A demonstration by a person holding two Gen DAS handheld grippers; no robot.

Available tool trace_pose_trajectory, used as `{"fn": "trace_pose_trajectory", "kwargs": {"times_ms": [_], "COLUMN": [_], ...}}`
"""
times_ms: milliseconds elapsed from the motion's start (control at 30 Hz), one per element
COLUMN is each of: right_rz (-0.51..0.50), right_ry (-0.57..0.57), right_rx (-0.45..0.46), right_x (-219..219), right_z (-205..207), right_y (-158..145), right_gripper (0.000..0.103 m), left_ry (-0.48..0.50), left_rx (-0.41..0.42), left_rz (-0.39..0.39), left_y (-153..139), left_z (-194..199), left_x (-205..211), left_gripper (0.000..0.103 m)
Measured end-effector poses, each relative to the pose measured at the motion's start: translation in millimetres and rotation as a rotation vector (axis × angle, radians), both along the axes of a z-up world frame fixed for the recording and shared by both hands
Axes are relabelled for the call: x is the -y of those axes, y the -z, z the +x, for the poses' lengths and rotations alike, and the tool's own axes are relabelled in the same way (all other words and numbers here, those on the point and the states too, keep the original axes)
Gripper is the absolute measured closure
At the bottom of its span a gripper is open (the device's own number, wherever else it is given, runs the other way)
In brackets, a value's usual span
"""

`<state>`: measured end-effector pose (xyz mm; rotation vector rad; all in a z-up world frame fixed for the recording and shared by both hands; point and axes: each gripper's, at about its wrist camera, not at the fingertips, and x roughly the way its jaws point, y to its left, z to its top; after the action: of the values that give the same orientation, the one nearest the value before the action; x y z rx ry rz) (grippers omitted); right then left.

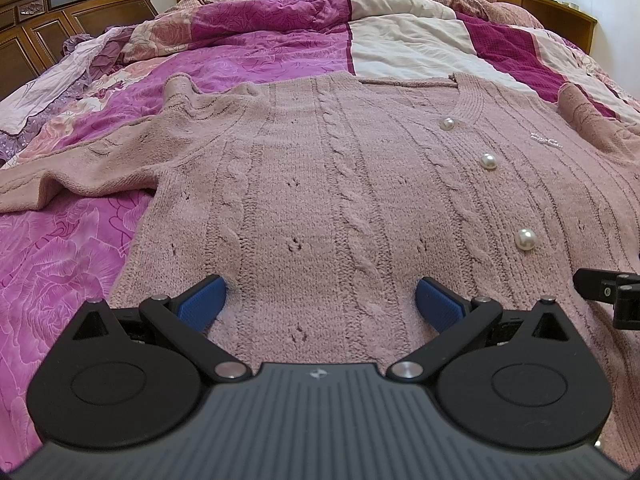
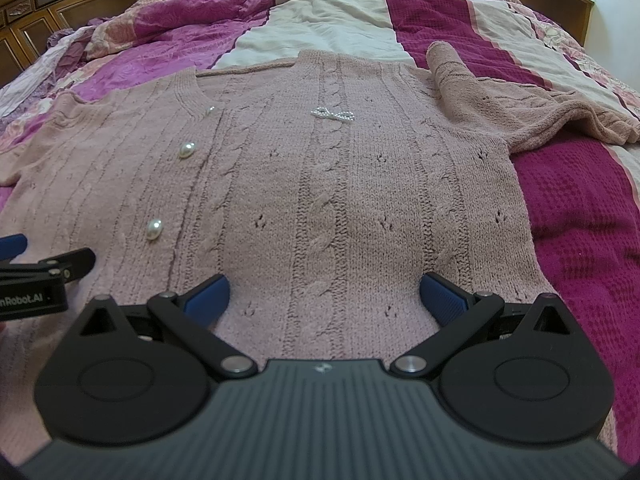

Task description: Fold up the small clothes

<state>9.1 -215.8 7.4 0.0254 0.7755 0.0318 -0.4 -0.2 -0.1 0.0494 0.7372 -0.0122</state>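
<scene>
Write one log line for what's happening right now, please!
stage: before first fold | pink cardigan: spread flat on bed | left gripper: open, over hem | right gripper: open, over hem

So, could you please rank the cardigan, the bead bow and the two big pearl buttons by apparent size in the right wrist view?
1. Cardigan
2. Bead bow
3. Pearl buttons: nearer, farther; they look alike, so unranked.
</scene>
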Motion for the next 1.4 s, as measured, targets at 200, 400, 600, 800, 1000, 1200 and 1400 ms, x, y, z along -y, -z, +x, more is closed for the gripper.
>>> {"fn": "trace_pose_trajectory", "kwargs": {"times_ms": [200,400,600,800,1000,1200,1400], "right_rz": [0.0,-0.001,-0.001,-0.001,-0.005,0.017,0.042], "right_ry": [0.0,0.0,0.0,0.0,0.003,0.004,-0.011], "right_rx": [0.0,0.0,0.0,0.0,-0.006,-0.021,-0.027], "right_x": [-0.1,-0.1,-0.1,-0.2,-1.2,2.1,5.5], "right_z": [0.1,0.2,0.2,0.3,1.4,3.5,3.2], "right_y": [0.0,0.1,0.2,0.4,0.1,-0.4,-3.5], "right_gripper": [0.0,0.0,0.0,0.0,0.0,0.0,0.0], "left_ry": [0.0,0.0,0.0,0.0,0.0,-0.002,-0.004], "left_rx": [0.0,0.001,0.001,0.0,-0.005,-0.016,-0.039], "left_rz": [0.001,0.001,0.001,0.002,0.0,0.0,-0.001], "left_y": [0.0,0.0,0.0,-0.1,-0.3,-0.8,-4.3], "left_z": [0.0,0.0,0.0,0.1,-0.2,5.7,9.2], "left_x": [0.0,0.1,0.1,0.1,-0.8,-1.8,-0.9], "left_gripper": [0.0,0.0,0.0,0.0,0.0,0.0,0.0]}}
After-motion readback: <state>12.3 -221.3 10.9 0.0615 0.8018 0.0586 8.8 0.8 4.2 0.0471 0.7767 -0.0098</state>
